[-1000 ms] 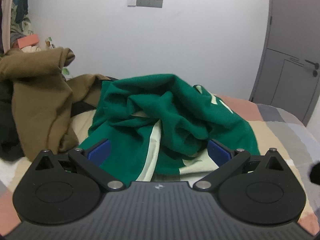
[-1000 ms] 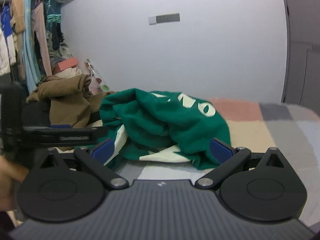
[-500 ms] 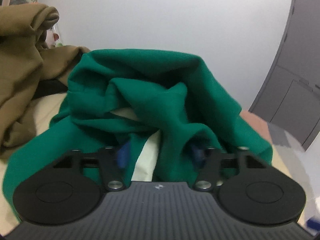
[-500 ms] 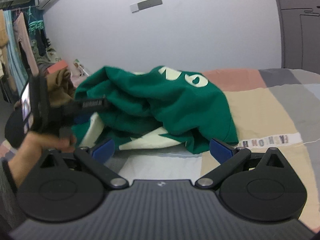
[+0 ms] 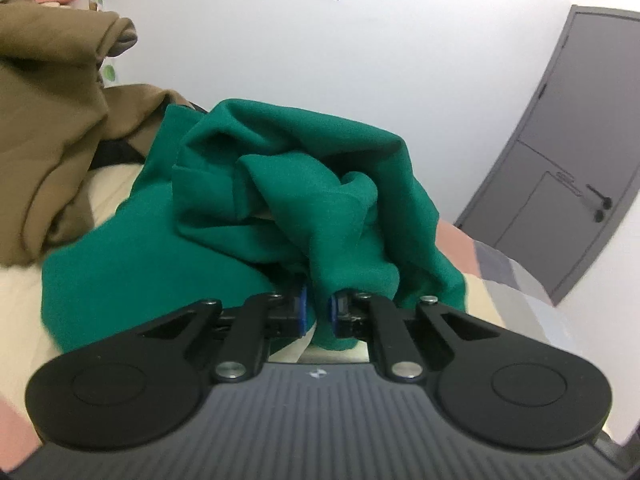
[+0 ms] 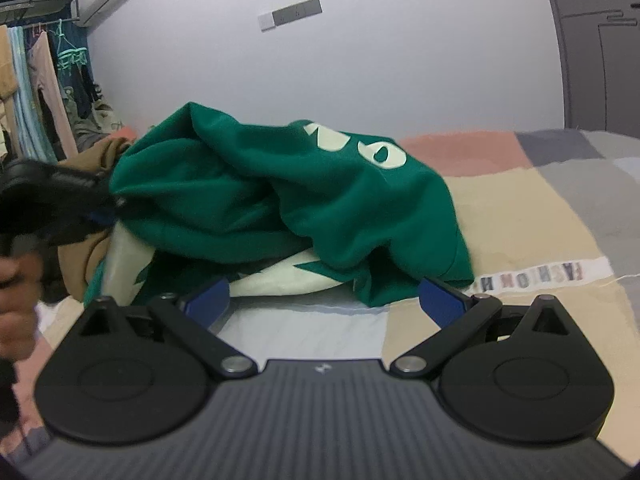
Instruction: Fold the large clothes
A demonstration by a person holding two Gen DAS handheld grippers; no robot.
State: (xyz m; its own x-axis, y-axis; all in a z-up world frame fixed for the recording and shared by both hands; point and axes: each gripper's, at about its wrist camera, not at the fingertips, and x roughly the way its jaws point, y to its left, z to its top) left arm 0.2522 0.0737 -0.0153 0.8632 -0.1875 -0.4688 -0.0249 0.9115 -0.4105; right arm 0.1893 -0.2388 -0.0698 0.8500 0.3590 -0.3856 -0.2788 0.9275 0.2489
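A crumpled green sweatshirt [image 5: 280, 208] with white lettering lies heaped on the bed. In the left wrist view my left gripper [image 5: 318, 312] has its jaws closing, and its blue pads pinch a fold of the green cloth between them. From the right wrist view that left gripper [image 6: 60, 204] shows as a blurred black shape at the left edge of the sweatshirt [image 6: 320, 208], with a hand [image 6: 16, 280] behind it. My right gripper [image 6: 324, 300] stands open just short of the garment's near hem, with only the quilt between its fingers.
A brown garment [image 5: 48, 120] is piled to the left of the green one. The patchwork quilt [image 6: 520, 208] stretches to the right. A grey door [image 5: 560, 160] stands at the right, and clothes [image 6: 40, 92] hang on a rack at the far left.
The left gripper pushed into the green heap and went from wide open to pinching a fold. The right gripper sank towards the bed and stayed open.
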